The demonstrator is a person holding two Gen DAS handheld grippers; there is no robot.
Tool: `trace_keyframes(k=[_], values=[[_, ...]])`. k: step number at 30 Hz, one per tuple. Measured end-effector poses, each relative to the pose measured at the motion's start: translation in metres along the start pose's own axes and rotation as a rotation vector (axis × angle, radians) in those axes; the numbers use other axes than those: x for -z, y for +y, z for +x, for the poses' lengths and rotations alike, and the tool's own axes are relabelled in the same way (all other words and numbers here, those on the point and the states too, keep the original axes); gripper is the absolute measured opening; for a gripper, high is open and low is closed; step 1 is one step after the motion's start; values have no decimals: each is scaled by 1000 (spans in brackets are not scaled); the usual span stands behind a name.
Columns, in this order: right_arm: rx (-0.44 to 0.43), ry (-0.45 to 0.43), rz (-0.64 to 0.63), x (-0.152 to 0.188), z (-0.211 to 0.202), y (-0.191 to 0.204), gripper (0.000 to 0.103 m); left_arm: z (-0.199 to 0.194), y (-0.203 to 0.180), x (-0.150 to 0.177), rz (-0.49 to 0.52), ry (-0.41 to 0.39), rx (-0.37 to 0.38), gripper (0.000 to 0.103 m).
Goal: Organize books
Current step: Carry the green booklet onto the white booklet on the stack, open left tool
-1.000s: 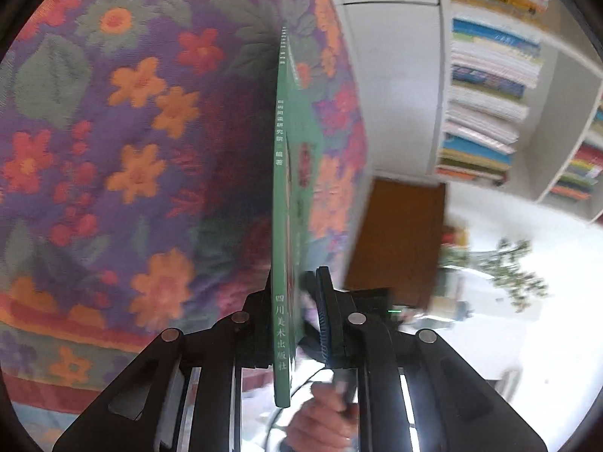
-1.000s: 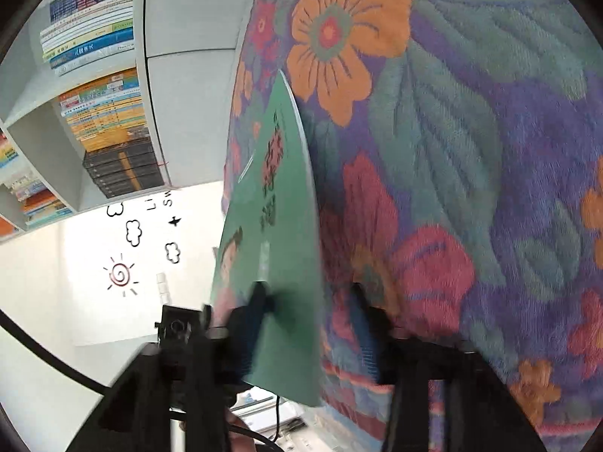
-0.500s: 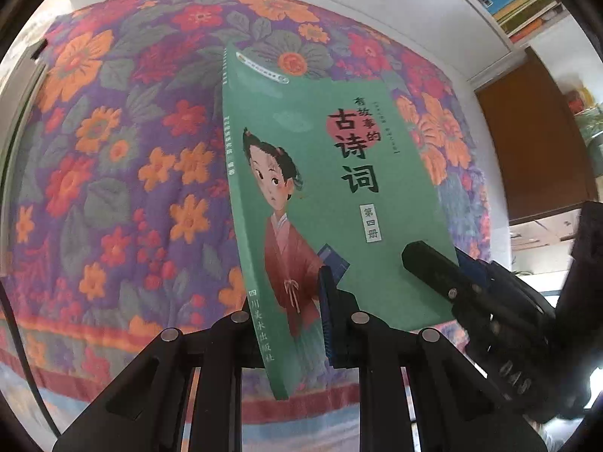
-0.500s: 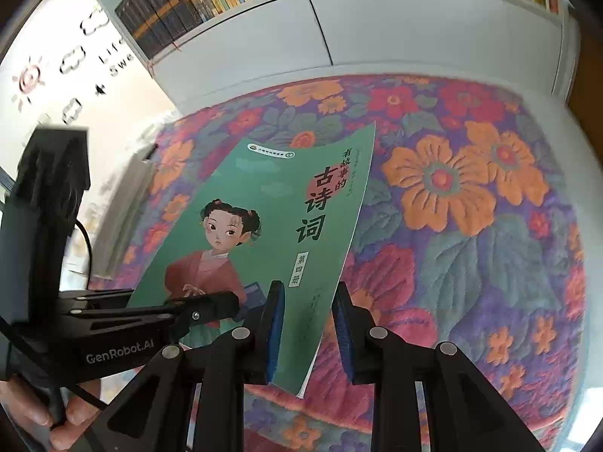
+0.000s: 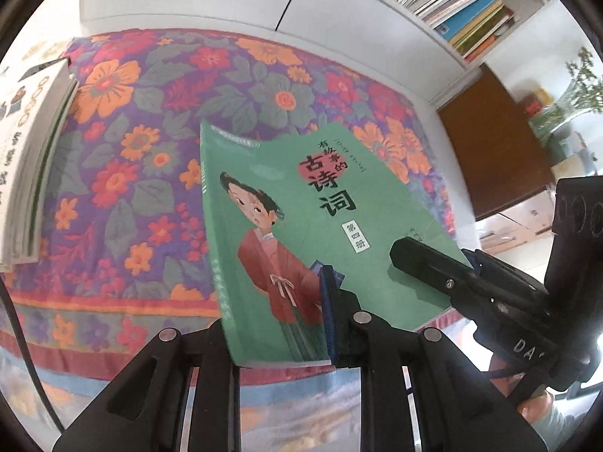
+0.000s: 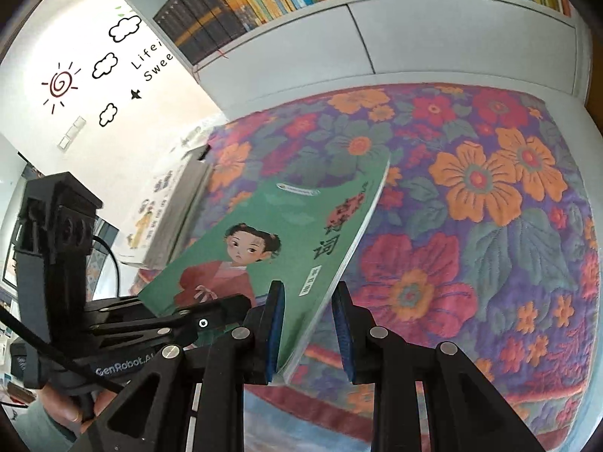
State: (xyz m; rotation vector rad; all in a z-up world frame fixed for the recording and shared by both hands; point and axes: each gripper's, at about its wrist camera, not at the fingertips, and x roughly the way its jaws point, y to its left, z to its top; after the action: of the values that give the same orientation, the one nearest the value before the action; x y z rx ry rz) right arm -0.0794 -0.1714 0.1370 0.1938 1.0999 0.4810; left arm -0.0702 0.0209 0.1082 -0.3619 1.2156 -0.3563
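Left gripper and right gripper jaws clamped.

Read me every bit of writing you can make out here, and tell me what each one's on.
"古诗词" – green book cover, large title
"有故事的" – same cover, small line above
"第四册" – white tag on the cover
"GenRobot.AI" – left tool, its body
"Lifei", "Swee" – wall lettering, cut off
"DA" – right tool, its body, cut off
Shelf spines, stacked books: too small.

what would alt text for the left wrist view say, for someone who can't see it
A green picture book with a girl in red robes on its cover is held above a floral cloth, gripped at its near edge by the left hand-held gripper and at its right corner by the right hand-held gripper. Another book lies at the left, with bookshelves behind.
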Motion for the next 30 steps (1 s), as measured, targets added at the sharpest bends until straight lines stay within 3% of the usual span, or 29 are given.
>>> trace_keyframes(k=[5,11,14,17,18,23,30], values=[[-8,-85,-35,-9,-12,52,28,-53,24,-5,67,-66,46,19],[-54,-161,-123,-31,-3,145,29,-138,97,-19,11,-228,55,19],[-104,-131,-161,-39,27,187,29,-167,139,-24,-29,-295,43,19],[-151,-99,-186,-43,70,224,29,-167,178,-25,-10,-290,-87,21],[-158,-80,-188,-47,88,235,29,-164,189,-26,-22,-283,-88,22],[-152,26,-130,-50,155,252,29,-138,247,-27,-120,-245,-49,22],[-129,81,-86,-49,189,257,29,-121,288,-26,-265,-207,36,24]])
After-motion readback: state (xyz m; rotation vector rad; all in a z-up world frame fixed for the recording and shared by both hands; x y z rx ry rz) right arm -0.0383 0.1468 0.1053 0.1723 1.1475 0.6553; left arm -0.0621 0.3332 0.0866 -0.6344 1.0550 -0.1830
